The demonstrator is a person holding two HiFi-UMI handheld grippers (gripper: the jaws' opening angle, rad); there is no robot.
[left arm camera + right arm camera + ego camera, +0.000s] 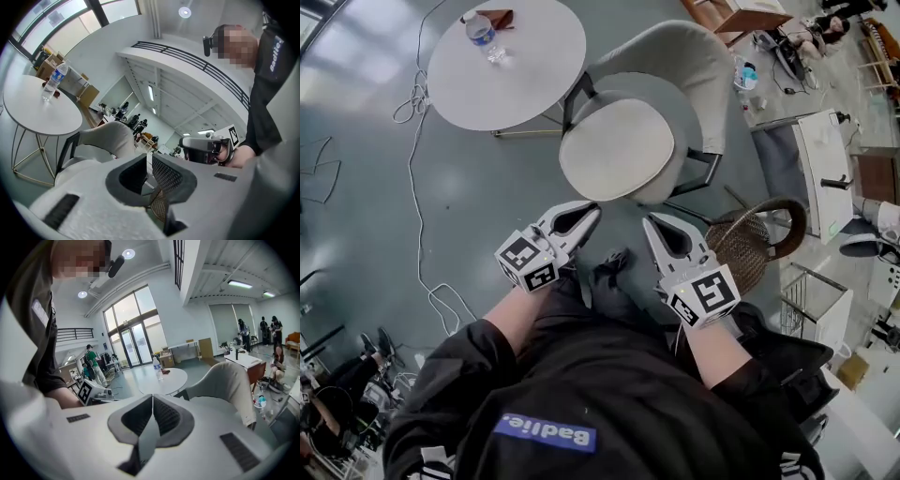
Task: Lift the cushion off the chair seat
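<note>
With our left gripper (589,214) and right gripper (651,223) both closed on nothing, just short of the cushion (619,148) lying on the chair (694,56) seat, we might only shove the seemingly loose pad away.

The cushion (617,150) lies on the seat of the chair (680,52), with the backrest behind it. The table (525,80) stands to the left of the chair and slightly farther away, its edge near the backrest. A bottle (485,37) stands on the far part of the table, and a flat item (497,17) lies just beside it. A cable (414,178) runs across the floor left of the table. The left gripper (591,212) and right gripper (649,221) sit side by side just before the seat's front edge, apart from the cushion. A wicker chair (755,246) stands right of the right gripper. A desk (818,164) stands right of the chair.
</note>
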